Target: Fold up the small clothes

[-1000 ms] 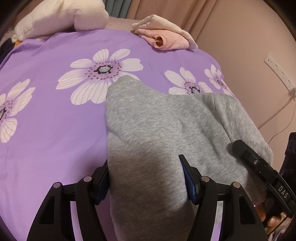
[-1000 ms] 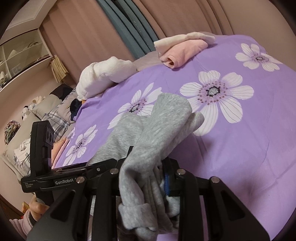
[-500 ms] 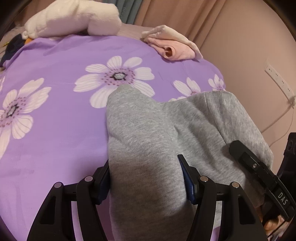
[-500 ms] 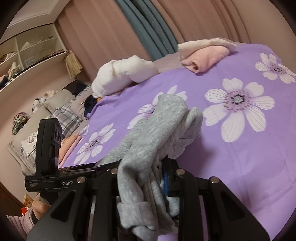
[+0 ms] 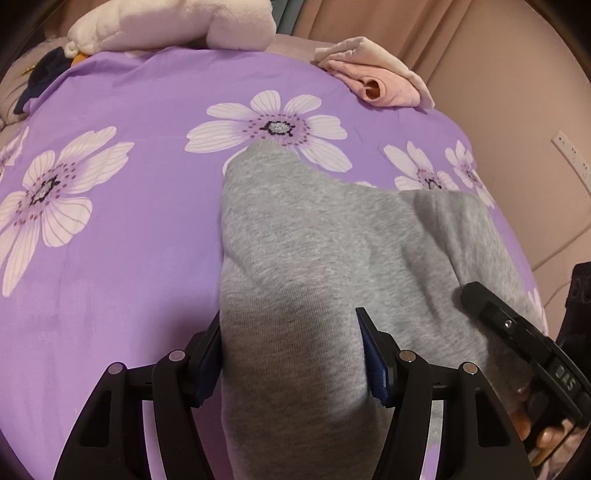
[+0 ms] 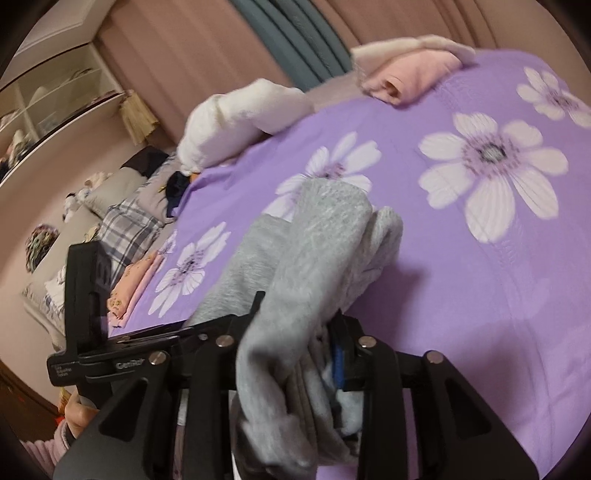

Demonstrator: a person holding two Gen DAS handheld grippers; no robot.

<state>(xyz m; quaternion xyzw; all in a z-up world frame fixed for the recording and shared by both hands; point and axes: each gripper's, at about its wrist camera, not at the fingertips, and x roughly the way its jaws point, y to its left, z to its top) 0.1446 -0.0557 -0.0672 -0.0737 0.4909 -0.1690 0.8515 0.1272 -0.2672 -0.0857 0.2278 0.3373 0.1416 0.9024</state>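
Observation:
A grey knit garment (image 5: 314, 251) lies on the purple flowered bedspread (image 5: 122, 229). My left gripper (image 5: 291, 354) is shut on a thick fold of it near its near edge. My right gripper (image 6: 295, 332) is shut on another bunched part of the grey garment (image 6: 317, 251), which drapes forward over its fingers. The right gripper's body (image 5: 524, 339) shows at the lower right of the left wrist view, and the left gripper's body (image 6: 88, 295) at the left of the right wrist view.
Folded pink and cream clothes (image 5: 380, 77) lie at the far edge of the bed. A white plush pillow (image 5: 177, 26) lies at the far left. More folded pink clothes (image 6: 129, 288) sit at the bed's left side. A wall (image 5: 517, 92) stands to the right.
Both grippers have moved forward across the bed with the grey garment; the far pillow and pink clothes now sit closer. The grips have not changed.

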